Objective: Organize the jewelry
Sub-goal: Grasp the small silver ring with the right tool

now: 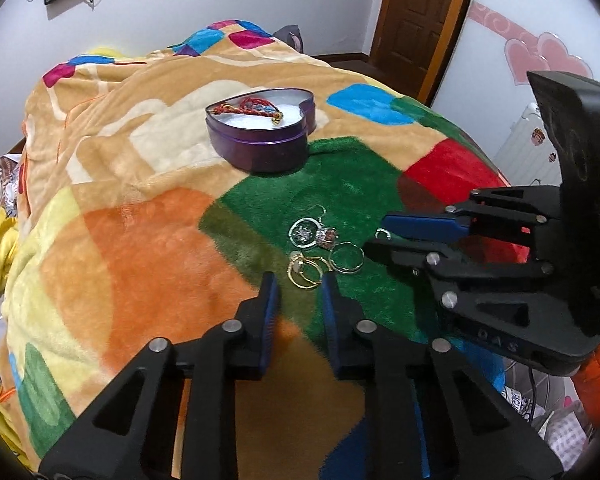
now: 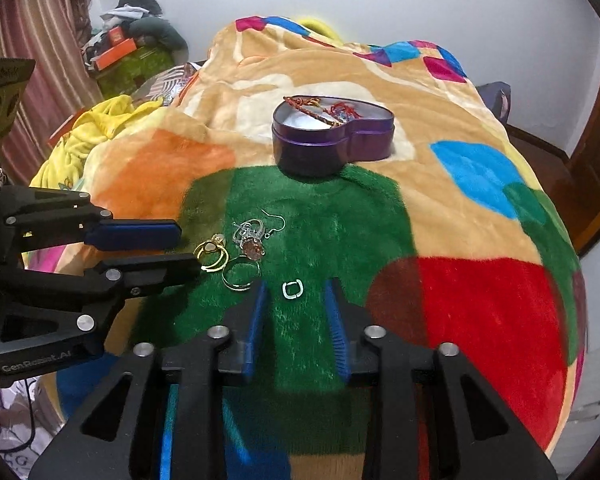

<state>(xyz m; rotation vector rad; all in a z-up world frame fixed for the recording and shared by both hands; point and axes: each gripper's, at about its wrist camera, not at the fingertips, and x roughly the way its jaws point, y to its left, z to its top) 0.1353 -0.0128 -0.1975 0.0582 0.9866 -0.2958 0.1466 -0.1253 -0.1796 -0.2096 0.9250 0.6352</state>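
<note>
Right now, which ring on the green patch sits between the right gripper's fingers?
The small silver squarish ring, lying alone between the open right gripper fingers; the gold rings and round silver ring cluster further left.

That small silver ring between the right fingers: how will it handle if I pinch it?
The small silver ring looks thin, stiff and light. It lies flat in plush blanket pile, so fingers may slip over it. Its smooth metal could slide or flip.
</note>
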